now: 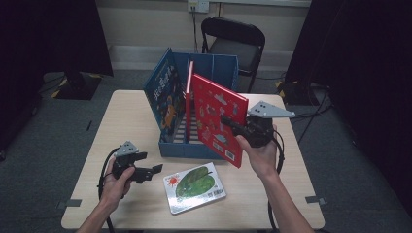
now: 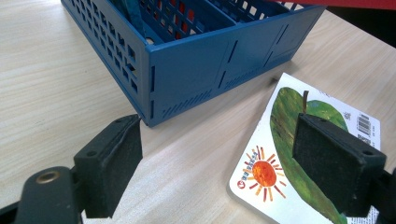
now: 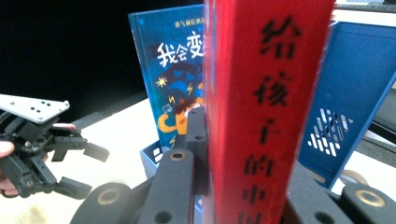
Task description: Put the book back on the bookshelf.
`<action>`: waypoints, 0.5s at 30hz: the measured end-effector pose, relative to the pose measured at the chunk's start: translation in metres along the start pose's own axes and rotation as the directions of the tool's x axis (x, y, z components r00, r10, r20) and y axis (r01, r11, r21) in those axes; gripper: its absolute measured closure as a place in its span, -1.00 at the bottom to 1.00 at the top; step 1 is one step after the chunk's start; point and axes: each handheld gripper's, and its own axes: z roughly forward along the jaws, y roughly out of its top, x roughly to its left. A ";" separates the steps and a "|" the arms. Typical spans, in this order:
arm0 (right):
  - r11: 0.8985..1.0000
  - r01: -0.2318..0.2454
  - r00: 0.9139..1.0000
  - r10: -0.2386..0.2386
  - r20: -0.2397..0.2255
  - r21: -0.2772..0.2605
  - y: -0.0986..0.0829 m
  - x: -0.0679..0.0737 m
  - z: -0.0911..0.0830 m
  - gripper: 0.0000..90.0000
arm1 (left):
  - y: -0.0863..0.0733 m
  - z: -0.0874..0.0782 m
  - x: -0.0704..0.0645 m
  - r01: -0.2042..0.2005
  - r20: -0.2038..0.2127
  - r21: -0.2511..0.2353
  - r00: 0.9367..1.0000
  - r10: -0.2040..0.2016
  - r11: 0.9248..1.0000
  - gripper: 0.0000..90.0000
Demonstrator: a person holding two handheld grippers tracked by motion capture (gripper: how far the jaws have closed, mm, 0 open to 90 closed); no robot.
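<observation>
The left gripper [image 1: 154,169] rests low over the worktop [image 1: 126,116], held in the person's left hand [image 1: 116,182]. Its jaws stand wide apart and hold nothing. Just ahead of them, a little to their right, lies the leaf book [image 2: 299,158], flat with its cover up; I think it lies there so that this gripper can slide onto its edge when its turn comes. In the left gripper view one black pad [image 2: 336,163] covers part of the leaf, and the book's near corner is cut off at the bottom.

Beyond the left gripper stands the blue crate [image 1: 194,148], and in its far left slot a blue book [image 1: 167,94] stands upright, leaning on the wall.

The right gripper [image 1: 232,124] is clamped on the red book [image 1: 216,119], gripping it near the spine edge. It holds the book upright and above the crate's right part, probably because a standing book goes more easily between the dividers. The lower corner of the red book hangs in front of the crate's front wall, so I judge it is not yet inside a slot.

In the right gripper view the red spine [image 3: 271,107] is very near and blurred, and it hides the jaw on the right side. Behind the red book, a second thin red edge [image 1: 189,90] is visible; whether it is another book or a divider, I cannot tell.
</observation>
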 end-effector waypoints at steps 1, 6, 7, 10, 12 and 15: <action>1.000 -0.003 1.000 0.003 0.000 -0.003 0.002 0.000 0.000 0.79 | 0.000 0.000 0.000 0.000 -0.001 0.000 1.000 0.000 1.000 -0.65; 1.000 0.013 0.999 -0.012 0.039 -0.005 0.010 0.002 0.006 0.79 | 0.000 0.000 -0.001 -0.005 0.002 0.003 1.000 0.005 1.000 -0.65; 1.000 0.012 0.999 -0.012 0.047 -0.001 0.011 0.003 0.008 0.79 | 0.000 0.000 -0.001 -0.003 0.003 0.000 1.000 0.003 1.000 -0.65; 1.000 0.010 0.998 -0.010 0.064 0.002 0.013 0.002 0.014 0.79 | 0.000 0.000 -0.001 -0.002 0.003 -0.001 1.000 0.002 1.000 -0.65; 1.000 0.014 0.997 -0.014 0.077 0.003 0.014 0.001 0.019 0.79 | 0.000 0.000 -0.001 -0.004 0.002 0.001 1.000 0.004 1.000 -0.65; 1.000 0.008 0.996 -0.008 0.089 0.003 0.015 0.000 0.026 0.79 | 0.000 0.000 -0.001 -0.005 0.002 0.002 1.000 0.005 1.000 -0.65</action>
